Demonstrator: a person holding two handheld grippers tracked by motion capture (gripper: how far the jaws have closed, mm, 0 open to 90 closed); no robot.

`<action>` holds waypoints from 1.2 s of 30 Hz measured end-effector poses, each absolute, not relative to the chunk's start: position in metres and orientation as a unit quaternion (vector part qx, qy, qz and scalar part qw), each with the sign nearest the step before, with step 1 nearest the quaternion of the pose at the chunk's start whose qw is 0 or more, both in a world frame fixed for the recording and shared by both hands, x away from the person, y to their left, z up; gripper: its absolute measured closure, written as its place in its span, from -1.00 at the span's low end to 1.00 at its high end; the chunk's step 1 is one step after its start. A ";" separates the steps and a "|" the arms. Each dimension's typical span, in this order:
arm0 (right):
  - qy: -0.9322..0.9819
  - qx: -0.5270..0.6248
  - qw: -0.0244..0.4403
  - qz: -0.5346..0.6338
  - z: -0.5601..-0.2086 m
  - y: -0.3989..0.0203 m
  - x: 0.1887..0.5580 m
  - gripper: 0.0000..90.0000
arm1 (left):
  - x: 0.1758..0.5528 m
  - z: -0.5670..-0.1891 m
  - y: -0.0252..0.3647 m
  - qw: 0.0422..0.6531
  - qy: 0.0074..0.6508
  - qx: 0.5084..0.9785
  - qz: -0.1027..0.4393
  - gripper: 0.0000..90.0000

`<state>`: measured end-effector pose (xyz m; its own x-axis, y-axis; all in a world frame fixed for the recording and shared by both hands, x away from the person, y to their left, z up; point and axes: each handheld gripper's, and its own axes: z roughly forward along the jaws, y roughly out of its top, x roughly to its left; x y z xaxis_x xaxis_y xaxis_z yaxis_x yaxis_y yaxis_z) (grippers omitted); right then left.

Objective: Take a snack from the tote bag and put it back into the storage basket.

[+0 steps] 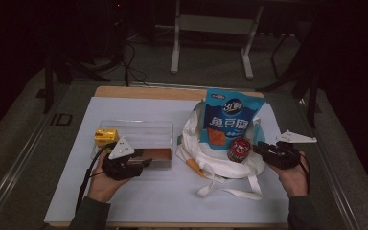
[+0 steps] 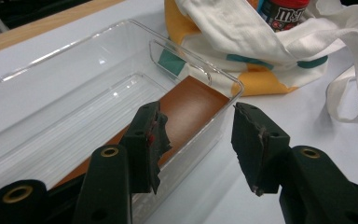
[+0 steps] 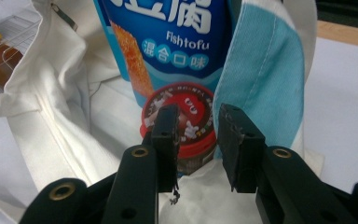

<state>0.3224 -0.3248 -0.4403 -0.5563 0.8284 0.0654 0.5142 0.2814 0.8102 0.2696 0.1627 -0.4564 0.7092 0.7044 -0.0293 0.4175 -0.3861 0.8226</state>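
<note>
The red-lidded jar [image 3: 179, 123] lay on the white tote bag [image 1: 220, 165] beside the fish tofu pouch [image 1: 232, 117]. The right hand-held gripper [image 3: 198, 126], jaws parted and empty, appeared lined up to grasp it. The left hand-held gripper [image 2: 200, 130], also open and empty, hovered at the clear bin [image 2: 74, 93].

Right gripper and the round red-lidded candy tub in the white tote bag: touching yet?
Cannot tell. In the right gripper view the open right gripper frames the red-lidded tub, overlapping it; no contact or gap shows plainly. The high view is too coarse.
</note>
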 end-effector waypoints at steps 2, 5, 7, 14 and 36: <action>0.777 0.431 0.191 0.416 -0.438 -0.324 0.324 0.50 | 0.268 -0.459 0.161 0.433 0.342 0.818 0.164 0.18; 0.778 0.430 0.189 0.417 -0.436 -0.324 0.327 0.49 | 0.266 -0.463 0.160 0.432 0.339 0.820 0.164 0.18; 0.777 0.431 0.187 0.418 -0.435 -0.323 0.329 0.48 | 0.264 -0.466 0.160 0.434 0.337 0.819 0.164 0.18; 0.782 0.428 0.189 0.413 -0.430 -0.319 0.336 0.44 | 0.261 -0.477 0.160 0.436 0.338 0.819 0.158 0.19; 0.778 0.425 0.200 0.417 -0.417 -0.308 0.352 0.40 | 0.253 -0.510 0.155 0.445 0.315 0.826 0.147 0.15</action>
<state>0.3524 -0.3084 -0.4175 -0.5594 0.8278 0.0428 0.4936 0.2912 0.8195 0.2526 0.1546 -0.5097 0.7589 0.6501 -0.0378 0.3893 -0.4064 0.8266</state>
